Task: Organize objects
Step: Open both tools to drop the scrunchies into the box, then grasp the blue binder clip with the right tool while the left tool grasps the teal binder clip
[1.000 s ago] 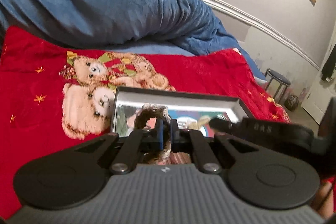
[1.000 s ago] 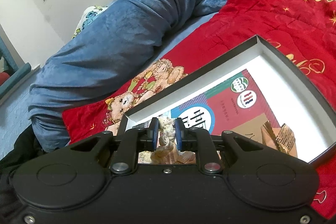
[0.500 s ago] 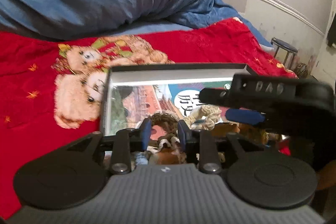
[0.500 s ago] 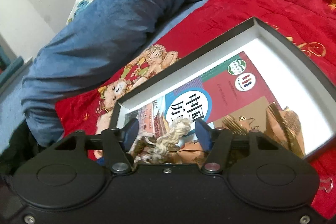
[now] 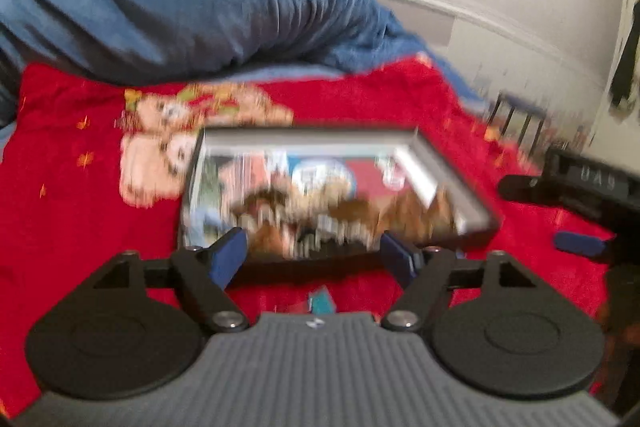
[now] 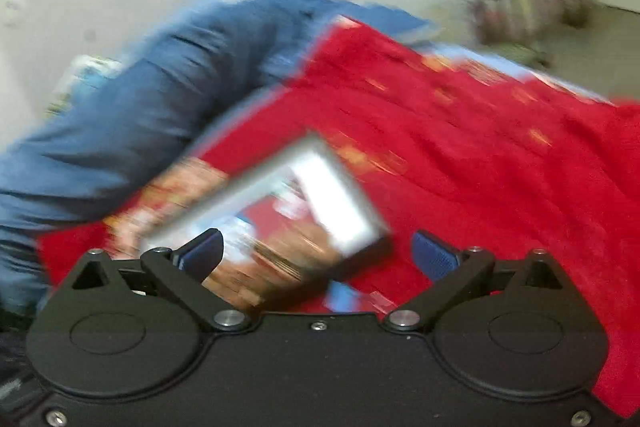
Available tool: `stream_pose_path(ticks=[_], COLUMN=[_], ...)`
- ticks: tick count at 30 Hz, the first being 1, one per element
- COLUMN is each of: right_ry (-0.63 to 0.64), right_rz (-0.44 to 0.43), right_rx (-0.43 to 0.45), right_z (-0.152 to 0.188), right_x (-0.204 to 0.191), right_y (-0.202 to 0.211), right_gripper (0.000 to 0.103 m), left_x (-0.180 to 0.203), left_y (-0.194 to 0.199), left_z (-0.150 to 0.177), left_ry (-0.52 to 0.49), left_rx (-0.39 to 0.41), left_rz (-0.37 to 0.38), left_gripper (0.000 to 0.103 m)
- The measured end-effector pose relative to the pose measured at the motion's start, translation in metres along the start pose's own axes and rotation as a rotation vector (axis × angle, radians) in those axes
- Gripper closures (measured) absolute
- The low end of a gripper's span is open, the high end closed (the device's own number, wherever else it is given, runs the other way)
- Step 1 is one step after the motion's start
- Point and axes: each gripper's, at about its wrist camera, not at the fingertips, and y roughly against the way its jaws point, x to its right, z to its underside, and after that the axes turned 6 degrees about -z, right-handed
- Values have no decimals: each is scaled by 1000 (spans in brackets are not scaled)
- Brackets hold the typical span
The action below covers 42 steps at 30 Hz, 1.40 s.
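The left gripper (image 5: 314, 255) has just been opening its jaws; they now stand wide, with nothing between the blue pads. The shallow dark box (image 5: 452, 171) lies on the red blanket (image 5: 80, 211), just ahead of these fingers. Inside it a blurred heap of brownish rope things (image 5: 332, 211) rests on a printed sheet. The right gripper (image 6: 318, 253) has also just been opening and is wide and empty; in its view the box (image 6: 376, 247) lies ahead and a little to the left. Behind is a blue duvet (image 5: 180, 15).
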Motion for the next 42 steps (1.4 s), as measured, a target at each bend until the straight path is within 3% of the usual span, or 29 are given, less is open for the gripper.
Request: stream_pose_path(ticks=[3, 5, 9, 12, 13, 15, 18, 20, 25, 29, 33, 35, 39, 42], right_ry=[-134, -168, -148, -84, -73, -53, 26, 62, 125, 117, -32, -41, -23, 59], right_rz=[57, 53, 85, 103, 98, 104, 155, 194, 242, 240, 172, 159, 83, 38], right_rx=[-115, -149, -183, -188, -194, -199, -207, -205, -186, -173, -159, -160, -154, -113], right_z=[8, 11, 22, 28, 30, 33, 32, 30, 34, 37, 29, 30, 32, 32], right_x=[20, 23, 16, 3, 0, -3, -9, -12, -17, -18, 1, 0, -10, -27], right_y=[-23, -38, -61, -68, -71, -73, -79, -83, -83, -79, -70, -64, -54, -38], right_gripper=[8, 12, 14, 13, 13, 16, 33, 45, 60, 60, 61, 61, 61, 61], left_x=[9, 6, 6, 13, 15, 23, 31, 28, 15, 9, 4, 2, -3, -4], left_y=[-24, -38, -58, -63, -64, -62, -60, -59, -54, -54, -50, -45, -21, -9], left_z=[19, 27, 37, 40, 41, 45, 47, 46, 46, 44, 39, 38, 37, 33], left_ry=[-37, 36, 91, 82, 80, 43, 28, 42, 93, 136, 166, 171, 173, 142], left_rx=[-85, -130, -165, -117, -112, -94, -88, -94, -93, -107, -121, -108, 35, 78], left_rz=[-75, -113, -123, -153, -170, -234, -246, -233, -190, -177, -158, -156, -99, -63], left_gripper=[20, 20, 20, 22, 35, 47, 51, 51, 52, 51, 52, 52, 52, 52])
